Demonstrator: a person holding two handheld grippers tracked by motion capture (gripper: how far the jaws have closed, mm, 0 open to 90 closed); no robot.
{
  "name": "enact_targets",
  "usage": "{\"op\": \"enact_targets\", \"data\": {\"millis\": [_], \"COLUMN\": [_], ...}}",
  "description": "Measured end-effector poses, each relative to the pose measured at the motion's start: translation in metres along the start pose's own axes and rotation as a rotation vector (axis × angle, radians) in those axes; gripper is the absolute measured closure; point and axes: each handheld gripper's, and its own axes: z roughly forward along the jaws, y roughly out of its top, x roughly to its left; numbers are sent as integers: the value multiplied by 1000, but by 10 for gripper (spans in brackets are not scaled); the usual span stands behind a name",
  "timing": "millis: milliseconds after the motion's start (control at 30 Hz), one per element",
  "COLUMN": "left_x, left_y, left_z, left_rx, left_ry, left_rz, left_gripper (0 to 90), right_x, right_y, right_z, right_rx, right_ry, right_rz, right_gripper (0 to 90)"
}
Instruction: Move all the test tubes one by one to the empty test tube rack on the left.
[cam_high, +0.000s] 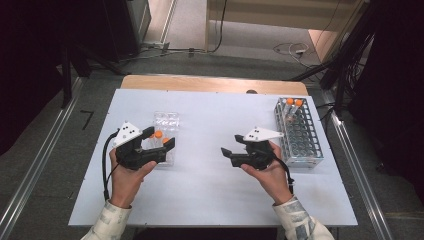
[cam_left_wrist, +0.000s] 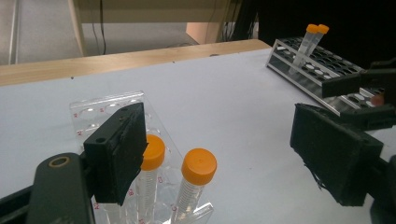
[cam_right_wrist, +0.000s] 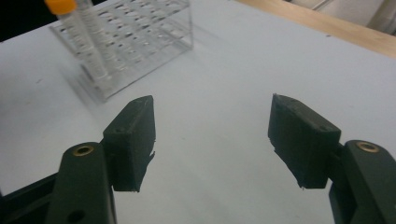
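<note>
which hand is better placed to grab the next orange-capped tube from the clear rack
Left: its open tongs straddle the orange-capped plastic tubes in the clear plastic rack; the right tongs hang over bare table.

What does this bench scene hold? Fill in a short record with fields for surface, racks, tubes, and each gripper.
surface: white table
left rack: clear rack by the left gripper
right rack: grid rack at the right edge
tubes at left: two orange-capped tubes standing in the clear rack
tubes at right: two capped tubes at the grid rack's far end
left gripper: open, fingers around the left tubes, not pressing them
right gripper: open, nothing between its fingers, over bare table
</note>
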Motion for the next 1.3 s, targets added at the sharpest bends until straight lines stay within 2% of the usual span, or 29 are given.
{"op": "enact_targets", "data": {"millis": [367,500,833,1133,1300], "left_x": [-1,-2,-1,0,0], "left_y": [0,0,1,1,0], "left_z": [0,0,-2,-2,-1], "left_rx": [1,-4,-11,-11,-5], "left_ry": [1,2,0,3,-1], "left_rz": [5,1,-1,-5,-3], "left_gripper": [179,179,179,180,180], "right_x": [-40,-53,-98,-134,-154], "right_y": [-8,-10,-13,-15,-13], "right_z": [-27,-39,-60,-64,-61], "right_rx": [-9,-19,-36,-32,-9], "right_ry": [-116,-155,-280,-436,-493], "right_rz": [58,74,145,213,240], "right_gripper": [176,168,179,292,381]}}
